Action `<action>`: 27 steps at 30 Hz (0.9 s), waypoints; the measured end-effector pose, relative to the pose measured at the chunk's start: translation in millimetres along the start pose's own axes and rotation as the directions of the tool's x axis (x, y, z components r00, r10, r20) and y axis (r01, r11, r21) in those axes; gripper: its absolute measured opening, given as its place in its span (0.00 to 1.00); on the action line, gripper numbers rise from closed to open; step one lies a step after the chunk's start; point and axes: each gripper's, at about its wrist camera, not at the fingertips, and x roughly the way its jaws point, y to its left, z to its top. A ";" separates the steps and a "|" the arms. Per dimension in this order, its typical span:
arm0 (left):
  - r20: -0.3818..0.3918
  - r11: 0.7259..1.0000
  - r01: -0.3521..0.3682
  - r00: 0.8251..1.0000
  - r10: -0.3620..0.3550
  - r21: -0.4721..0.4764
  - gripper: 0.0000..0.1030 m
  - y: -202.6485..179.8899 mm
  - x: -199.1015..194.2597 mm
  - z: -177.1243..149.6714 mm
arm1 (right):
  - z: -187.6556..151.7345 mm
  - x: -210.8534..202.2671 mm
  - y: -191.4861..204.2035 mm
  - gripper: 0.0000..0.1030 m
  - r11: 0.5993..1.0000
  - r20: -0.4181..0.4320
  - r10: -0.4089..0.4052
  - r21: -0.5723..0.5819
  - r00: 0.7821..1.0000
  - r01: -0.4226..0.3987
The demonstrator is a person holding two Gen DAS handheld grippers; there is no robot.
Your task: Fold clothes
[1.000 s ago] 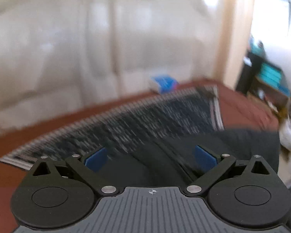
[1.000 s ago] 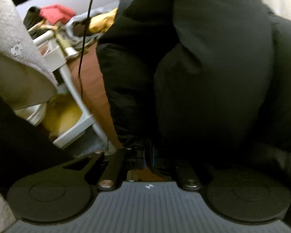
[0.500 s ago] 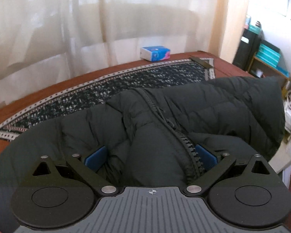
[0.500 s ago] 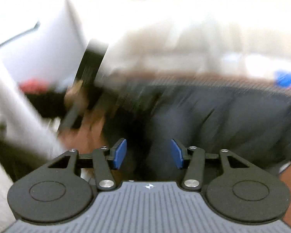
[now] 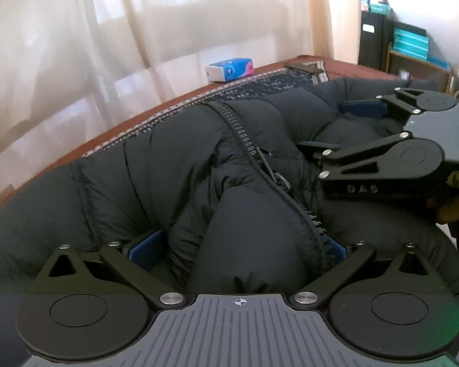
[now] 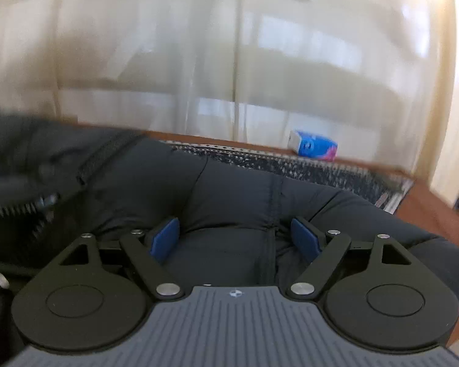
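A black quilted puffer jacket (image 5: 174,177) with an open zipper (image 5: 254,150) lies spread on the table. It also fills the right wrist view (image 6: 244,202). My left gripper (image 5: 238,247) is open, its blue pads pressed into the jacket on either side of a puffy fold beside the zipper. My right gripper (image 6: 237,238) is open too, pads straddling a seam of the jacket. The right gripper also shows in the left wrist view (image 5: 339,125), low over the jacket's far right part.
A dark patterned runner (image 5: 260,87) covers the brown wooden table (image 6: 428,211) under the jacket. A blue tissue pack (image 5: 229,69) sits at the far edge before sheer curtains (image 5: 137,30). Shelves with teal boxes (image 5: 410,41) stand at the right.
Both grippers have come down onto the jacket, which now lies spread on the table. My right gripper has opened, swung round from the clutter side and now straddles a seam.
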 end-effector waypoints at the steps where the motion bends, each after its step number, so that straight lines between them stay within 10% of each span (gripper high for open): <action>1: 0.003 1.000 -0.005 1.000 0.005 -0.003 0.99 -0.9 2.9 -1.5 | -2.7 5.3 3.8 0.81 1.000 0.005 -0.003 -0.005 1.000 0.003; 22: -0.056 0.998 -0.022 0.998 0.019 -0.052 0.98 5.6 5.3 7.3 | -9.1 32.7 -5.5 0.80 0.997 -0.038 0.060 0.058 0.997 -0.058; 27: 0.121 0.981 -0.108 0.984 0.128 -0.160 1.00 39.5 -63.9 38.1 | 27.4 5.9 -22.0 0.80 0.994 0.002 0.076 0.081 0.997 -0.076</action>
